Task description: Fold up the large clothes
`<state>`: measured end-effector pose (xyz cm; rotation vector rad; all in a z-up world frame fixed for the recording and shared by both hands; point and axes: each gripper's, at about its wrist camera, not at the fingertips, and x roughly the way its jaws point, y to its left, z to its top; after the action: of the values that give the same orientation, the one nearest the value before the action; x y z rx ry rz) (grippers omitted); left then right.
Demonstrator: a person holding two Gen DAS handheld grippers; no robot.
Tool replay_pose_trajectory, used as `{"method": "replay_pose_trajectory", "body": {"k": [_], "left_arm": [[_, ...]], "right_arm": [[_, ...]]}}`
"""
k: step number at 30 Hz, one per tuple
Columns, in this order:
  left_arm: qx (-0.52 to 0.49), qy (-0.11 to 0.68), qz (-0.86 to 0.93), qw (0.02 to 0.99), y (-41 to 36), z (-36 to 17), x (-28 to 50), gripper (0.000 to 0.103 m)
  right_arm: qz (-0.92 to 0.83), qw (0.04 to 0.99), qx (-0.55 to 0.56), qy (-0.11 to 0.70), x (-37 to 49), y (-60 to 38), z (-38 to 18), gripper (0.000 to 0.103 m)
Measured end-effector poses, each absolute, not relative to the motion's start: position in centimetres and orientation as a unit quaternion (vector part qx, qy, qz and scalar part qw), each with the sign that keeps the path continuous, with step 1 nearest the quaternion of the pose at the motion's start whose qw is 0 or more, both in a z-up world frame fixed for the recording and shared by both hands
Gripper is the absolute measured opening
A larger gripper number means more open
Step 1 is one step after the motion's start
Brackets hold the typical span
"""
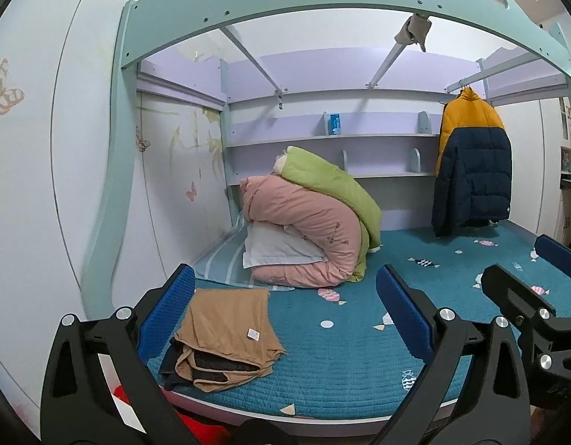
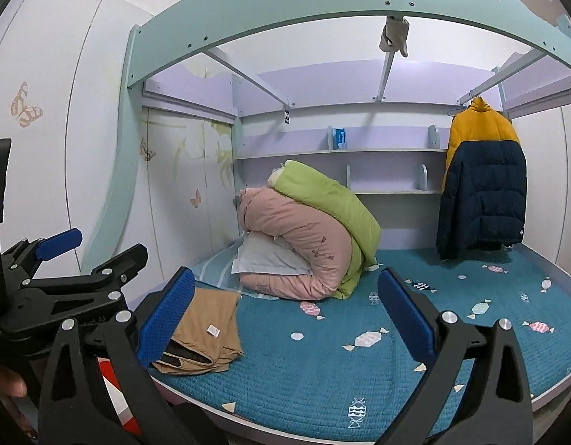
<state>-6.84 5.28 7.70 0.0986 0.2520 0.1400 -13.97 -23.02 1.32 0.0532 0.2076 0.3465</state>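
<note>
A folded tan garment (image 1: 227,337) lies at the front left corner of the bed, on top of a dark folded piece; it also shows in the right wrist view (image 2: 205,330). A yellow and navy puffer jacket (image 1: 471,163) hangs from a rail at the back right, seen too in the right wrist view (image 2: 483,181). My left gripper (image 1: 285,307) is open and empty, held before the bed's front edge. My right gripper (image 2: 285,311) is open and empty beside it. Each gripper shows at the edge of the other's view.
The bed has a teal quilted cover (image 1: 359,352) with candy prints. A pink duvet (image 1: 307,237), a green duvet (image 1: 333,185) and a white pillow (image 1: 278,248) are piled at the back. Shelves (image 1: 330,141) line the back wall. A wardrobe (image 1: 33,185) stands left.
</note>
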Motion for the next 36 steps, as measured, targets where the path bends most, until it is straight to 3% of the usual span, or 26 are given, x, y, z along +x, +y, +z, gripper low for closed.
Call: {"method": "replay_pose_trajectory", "body": {"k": [36], "left_arm": [[0.05,0.12,0.074,0.989,4.76,7.51,-7.01,0.098]], "right_arm": [[0.165,0.981,0.022,0.095,-13.78,-22.38,2.22,0.096]]}}
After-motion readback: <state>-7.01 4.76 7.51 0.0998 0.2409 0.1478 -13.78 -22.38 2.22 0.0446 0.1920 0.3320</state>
